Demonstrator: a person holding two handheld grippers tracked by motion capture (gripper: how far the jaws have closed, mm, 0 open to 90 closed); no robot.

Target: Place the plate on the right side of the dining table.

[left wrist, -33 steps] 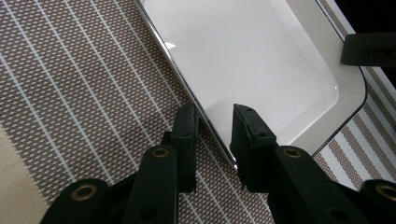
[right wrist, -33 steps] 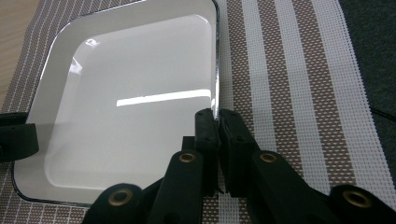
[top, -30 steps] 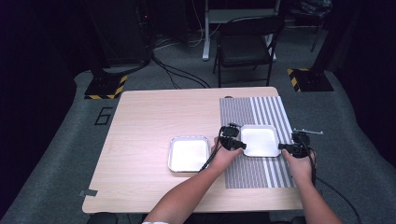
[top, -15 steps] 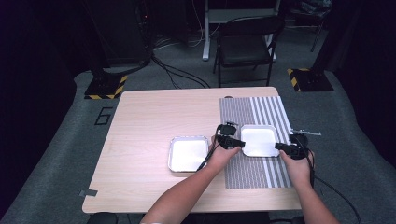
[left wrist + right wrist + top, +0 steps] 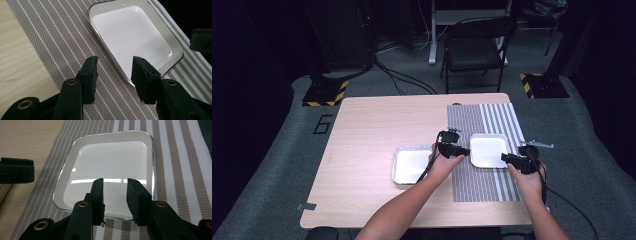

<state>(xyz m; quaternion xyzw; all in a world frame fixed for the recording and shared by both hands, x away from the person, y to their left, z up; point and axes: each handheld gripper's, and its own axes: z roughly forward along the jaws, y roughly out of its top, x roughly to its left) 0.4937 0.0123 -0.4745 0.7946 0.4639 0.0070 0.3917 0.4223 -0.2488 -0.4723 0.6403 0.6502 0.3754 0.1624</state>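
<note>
Both grippers, left [image 5: 460, 150] and right [image 5: 508, 159], have just been spreading their jaws and look released from the white dish [image 5: 487, 149], which lies on the mat [image 5: 479, 185] between their fingertips, so backing off probably comes next.

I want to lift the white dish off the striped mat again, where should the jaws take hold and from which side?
Grip the white dish by its raised rim at two opposite edges, one gripper coming from each side. It sits flat on the striped mat, shallow and wide, so only the thin upturned rim fits between jaws. The left gripper and right gripper already flank it, jaws open.
</note>
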